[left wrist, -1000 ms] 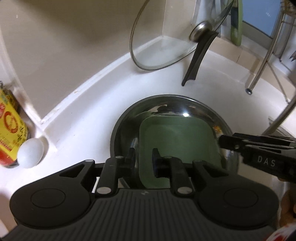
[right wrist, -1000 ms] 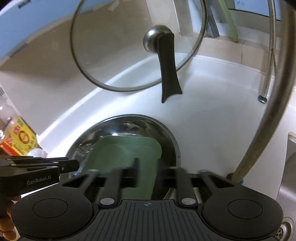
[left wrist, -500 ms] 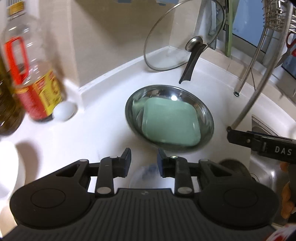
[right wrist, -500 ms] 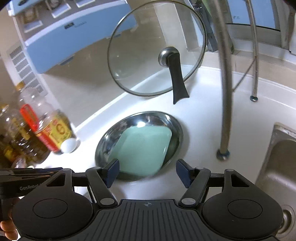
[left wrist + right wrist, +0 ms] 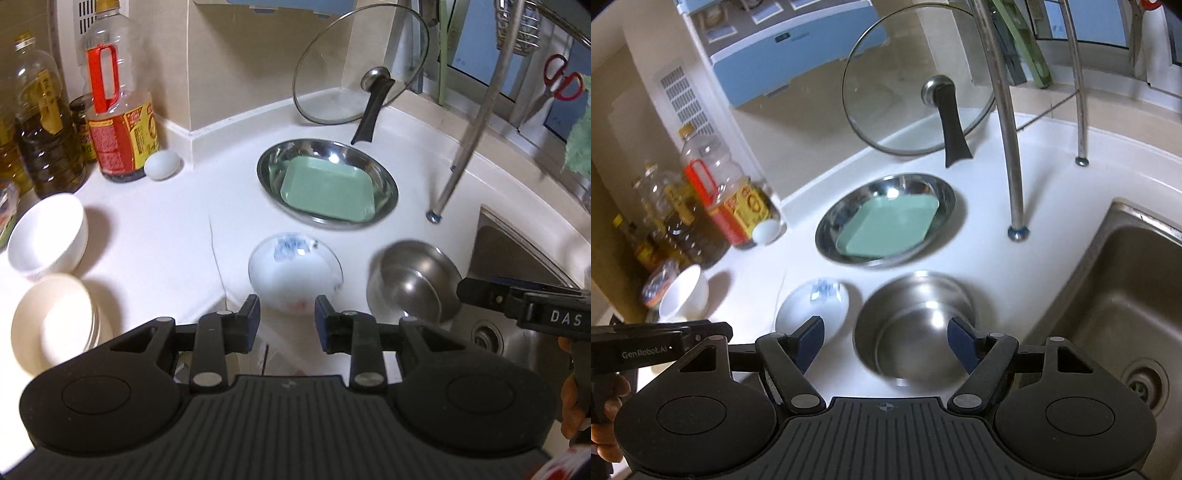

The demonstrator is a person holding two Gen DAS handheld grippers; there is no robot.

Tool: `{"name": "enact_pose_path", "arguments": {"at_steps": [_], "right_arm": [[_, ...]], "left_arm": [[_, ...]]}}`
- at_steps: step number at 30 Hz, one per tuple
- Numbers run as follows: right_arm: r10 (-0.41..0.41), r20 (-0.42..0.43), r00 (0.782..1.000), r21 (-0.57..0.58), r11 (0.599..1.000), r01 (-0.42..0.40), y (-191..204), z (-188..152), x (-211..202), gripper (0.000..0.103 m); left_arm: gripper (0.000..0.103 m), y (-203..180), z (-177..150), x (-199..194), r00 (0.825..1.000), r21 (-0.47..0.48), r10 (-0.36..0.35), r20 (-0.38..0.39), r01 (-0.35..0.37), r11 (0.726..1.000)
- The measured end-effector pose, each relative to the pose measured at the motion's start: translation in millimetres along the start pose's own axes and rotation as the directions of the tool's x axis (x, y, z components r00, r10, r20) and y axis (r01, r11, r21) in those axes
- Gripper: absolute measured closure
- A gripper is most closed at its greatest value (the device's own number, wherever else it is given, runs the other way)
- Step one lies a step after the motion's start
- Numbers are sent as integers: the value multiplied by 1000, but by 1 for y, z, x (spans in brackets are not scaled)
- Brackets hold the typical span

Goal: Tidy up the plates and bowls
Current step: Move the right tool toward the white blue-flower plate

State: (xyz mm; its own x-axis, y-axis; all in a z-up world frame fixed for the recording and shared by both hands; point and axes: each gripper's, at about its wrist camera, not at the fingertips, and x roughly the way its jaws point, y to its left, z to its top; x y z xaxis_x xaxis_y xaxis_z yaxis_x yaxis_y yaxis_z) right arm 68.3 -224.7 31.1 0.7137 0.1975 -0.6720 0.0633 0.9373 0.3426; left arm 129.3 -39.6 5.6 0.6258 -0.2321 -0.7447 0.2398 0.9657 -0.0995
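A green square plate lies inside a wide steel dish on the white counter. A white bowl with blue marks and a steel bowl stand nearer. A white bowl and a cream bowl stack stand at the left. My left gripper is open and empty above the blue-marked bowl. My right gripper is wide open and empty above the steel bowl.
A glass lid leans on the back wall. Oil bottles and an egg stand at the left. A rack's steel legs rise beside the sink at the right.
Both grippers have pulled back and up from the steel dish, leaving the green plate in it. The right gripper has opened wide. More bowls and bottles have come into view.
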Motion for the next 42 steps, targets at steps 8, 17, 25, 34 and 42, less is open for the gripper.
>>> {"name": "enact_pose_path", "arguments": {"at_steps": [8,17,25,34,42], "right_arm": [[-5,-73,997,-36,999,2,5,-31,-5,29],[7,-136,991,-48,999,-14,10,-47,-1,29],[26,-157,987,-43,999,-34,16,-52,7,29],[64,-165,984,-13,998,-67,31,-53,22,29],[63,-125,990,0,998,-63,49,-44,36,30]], "left_arm": [[72,-9,-33,-10,999,1,12,-43,-12,1000],[72,-11,-52,-4,995,-13,21,-97,-22,1000],[72,-10,-58,-2,992,-27,38,-117,-41,999],[72,1,-63,0,990,-45,47,-136,-53,998],[72,17,-51,7,992,-30,45,-118,-48,998]]}}
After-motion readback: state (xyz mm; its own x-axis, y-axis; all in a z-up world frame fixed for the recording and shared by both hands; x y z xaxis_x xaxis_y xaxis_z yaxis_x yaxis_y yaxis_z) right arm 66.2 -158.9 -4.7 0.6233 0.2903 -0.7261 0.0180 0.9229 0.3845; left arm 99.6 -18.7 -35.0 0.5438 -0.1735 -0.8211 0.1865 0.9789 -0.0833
